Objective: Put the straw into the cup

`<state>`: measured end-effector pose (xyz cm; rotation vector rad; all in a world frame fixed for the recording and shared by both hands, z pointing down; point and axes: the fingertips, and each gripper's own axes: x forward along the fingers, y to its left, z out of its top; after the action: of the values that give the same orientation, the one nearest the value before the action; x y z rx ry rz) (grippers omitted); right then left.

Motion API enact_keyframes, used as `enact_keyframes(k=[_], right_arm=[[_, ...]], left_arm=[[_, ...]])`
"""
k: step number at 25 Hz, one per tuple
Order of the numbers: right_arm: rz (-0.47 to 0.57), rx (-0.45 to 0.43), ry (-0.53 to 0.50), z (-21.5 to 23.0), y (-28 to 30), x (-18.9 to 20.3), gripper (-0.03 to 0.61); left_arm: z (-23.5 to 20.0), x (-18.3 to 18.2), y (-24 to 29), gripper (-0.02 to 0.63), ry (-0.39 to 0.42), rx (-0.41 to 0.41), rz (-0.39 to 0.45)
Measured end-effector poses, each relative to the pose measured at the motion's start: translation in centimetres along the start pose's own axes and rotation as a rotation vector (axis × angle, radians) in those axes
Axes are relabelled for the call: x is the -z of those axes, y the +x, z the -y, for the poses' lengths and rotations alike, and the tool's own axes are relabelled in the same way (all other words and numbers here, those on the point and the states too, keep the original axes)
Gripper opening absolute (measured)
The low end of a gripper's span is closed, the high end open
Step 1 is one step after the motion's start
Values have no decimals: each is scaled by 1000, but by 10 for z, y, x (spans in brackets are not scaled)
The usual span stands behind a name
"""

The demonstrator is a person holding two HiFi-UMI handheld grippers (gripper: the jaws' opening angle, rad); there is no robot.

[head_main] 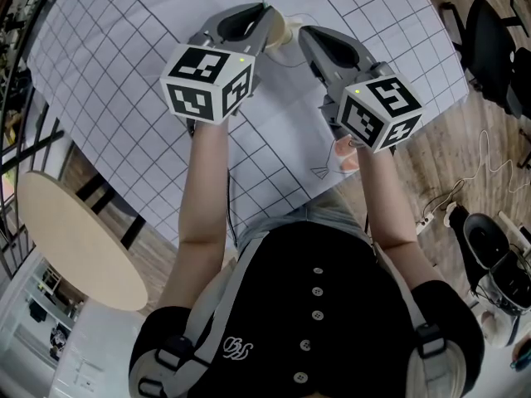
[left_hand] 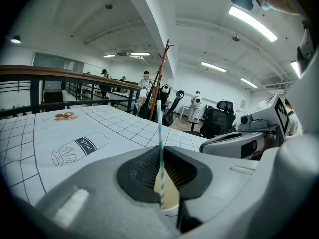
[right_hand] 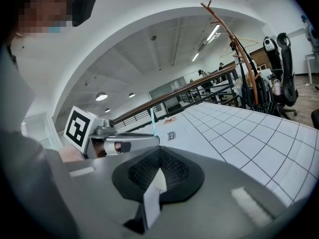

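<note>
Left gripper: clenched on the striped straw, which stands upright.
Straw end: at the paper cup mouth.
Right gripper: pinching the paper cup's wall, it seems.
Advice: lower vertically, keep the paper cup steady, release once the straw is seated.

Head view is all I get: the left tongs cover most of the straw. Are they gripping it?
Observer: Yes. The left gripper view shows the left tongs shut on the straw, which stands upright.
Operator: Cup held too?
Observer: The right gripper view shows the right tongs shut on a pale paper wall, seemingly the cup.
</note>
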<state>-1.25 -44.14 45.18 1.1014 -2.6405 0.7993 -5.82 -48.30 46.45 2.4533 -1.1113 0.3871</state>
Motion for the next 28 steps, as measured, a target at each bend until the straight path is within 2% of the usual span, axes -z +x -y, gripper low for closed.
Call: enact_keyframes(k=[12,19,21,28], right_arm=[[-6,1,4,-4,0,6,0],[4,4,6,-5,-6,6,0],[7,7,7,-5,-8,6,0],[8,12,-3,-7,-14,3,0]], left_arm=[[-1,2,1,29,13,-35,-23],[-1,6,1,54,31,-60,-41],[-3,8,0,92,28,-70,-48],[-2,7,-5,95,23,-79,-47]])
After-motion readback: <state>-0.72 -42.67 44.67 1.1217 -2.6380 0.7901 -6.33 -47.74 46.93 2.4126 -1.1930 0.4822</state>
